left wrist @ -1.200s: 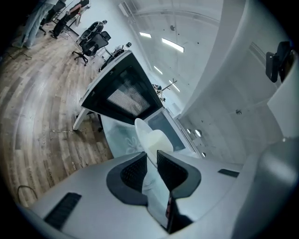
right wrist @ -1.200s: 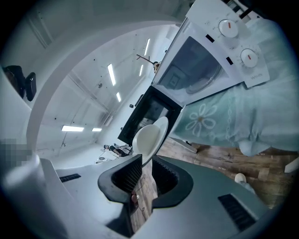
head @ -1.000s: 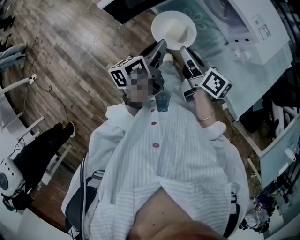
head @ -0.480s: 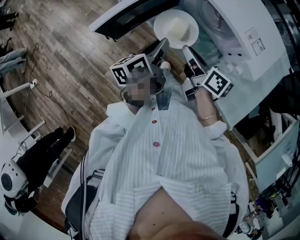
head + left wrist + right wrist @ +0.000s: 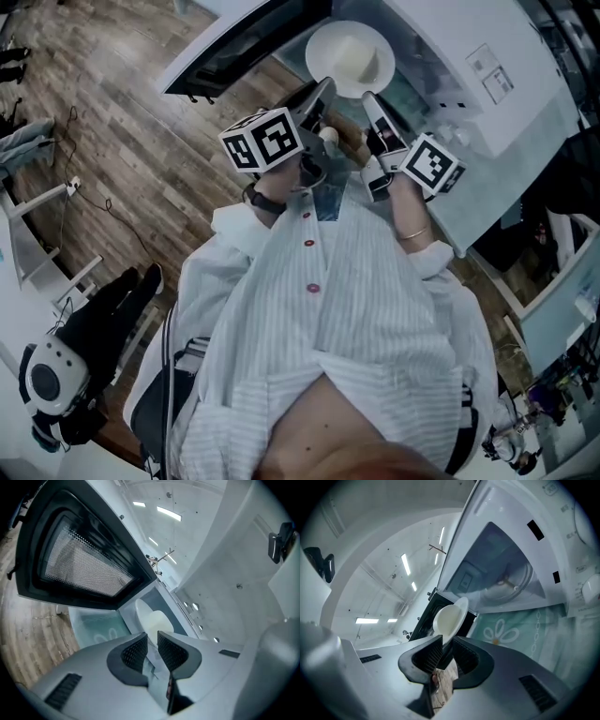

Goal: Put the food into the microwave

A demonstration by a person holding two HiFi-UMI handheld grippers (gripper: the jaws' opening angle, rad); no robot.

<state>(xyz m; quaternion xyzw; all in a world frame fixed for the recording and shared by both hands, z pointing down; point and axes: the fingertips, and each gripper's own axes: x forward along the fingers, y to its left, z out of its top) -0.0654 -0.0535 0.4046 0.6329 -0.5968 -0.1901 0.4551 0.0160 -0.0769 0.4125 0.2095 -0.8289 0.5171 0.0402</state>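
A white plate [image 5: 349,58] with pale food on it hangs in front of the white microwave [image 5: 487,66], whose dark door [image 5: 246,49] stands swung open to the left. My left gripper [image 5: 322,94] is shut on the plate's near left rim, and my right gripper [image 5: 371,99] is shut on its near right rim. In the left gripper view the plate [image 5: 153,619] rises just past my left gripper [image 5: 152,648], under the open door [image 5: 84,559]. The right gripper view shows the plate [image 5: 450,617] above my right gripper [image 5: 446,652], with the microwave's cavity [image 5: 502,576] and its glass turntable to the right.
The microwave stands on a counter with a teal flowered cloth [image 5: 520,631]; its knobs [image 5: 589,588] are at the right. Wooden floor [image 5: 122,122] with a cable lies to the left, with white frames [image 5: 42,234] near it. Cluttered shelving [image 5: 562,309] stands at the right.
Both grippers have carried the plate closer to the microwave. The open door and the microwave's front now show more fully around the plate.
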